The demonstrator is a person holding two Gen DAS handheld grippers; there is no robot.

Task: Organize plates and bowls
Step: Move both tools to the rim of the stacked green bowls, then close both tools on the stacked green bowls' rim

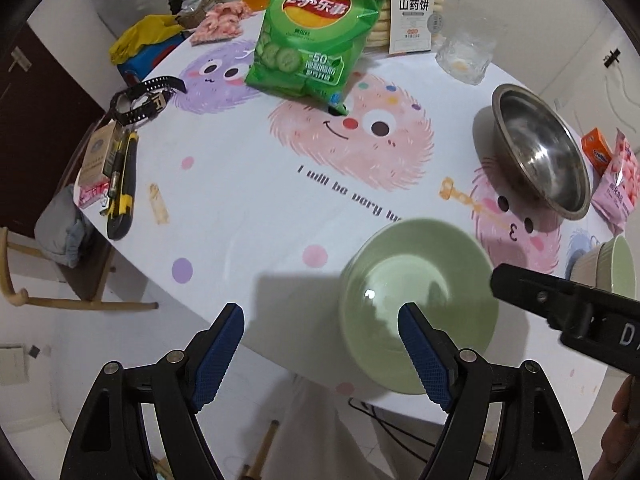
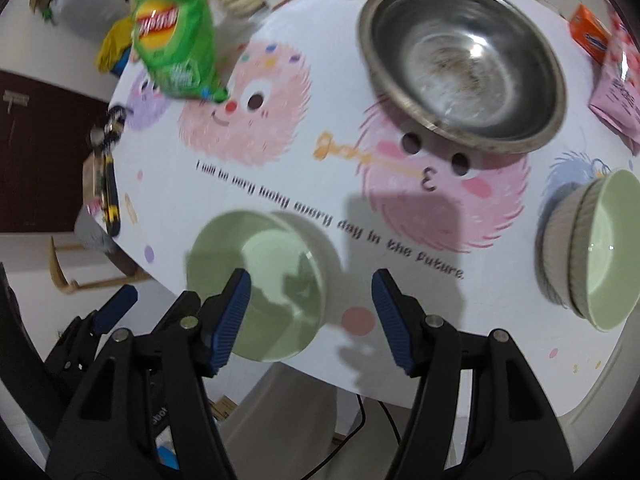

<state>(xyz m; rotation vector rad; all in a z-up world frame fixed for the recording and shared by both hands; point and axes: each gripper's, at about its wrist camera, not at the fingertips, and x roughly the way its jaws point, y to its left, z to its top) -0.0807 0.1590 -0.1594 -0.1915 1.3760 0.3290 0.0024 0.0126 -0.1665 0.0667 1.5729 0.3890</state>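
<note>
Blue-padded fingers (image 1: 420, 354) of the left gripper (image 1: 320, 354) hang wide and empty over the worktop (image 1: 240, 208), one pad above the lone green bowl (image 1: 420, 300) at its near edge. Beyond, the steel bowl (image 2: 460, 64) sits apart; two nested green bowls (image 2: 592, 248) wait well to the right. Sorting looks barely begun. Right gripper (image 2: 310, 320) gapes too, the lone bowl beneath its left pad.

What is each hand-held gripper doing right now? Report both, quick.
Left hand-held gripper: open, holding nothing, beside the green bowl.
Right hand-held gripper: open, holding nothing.
</note>
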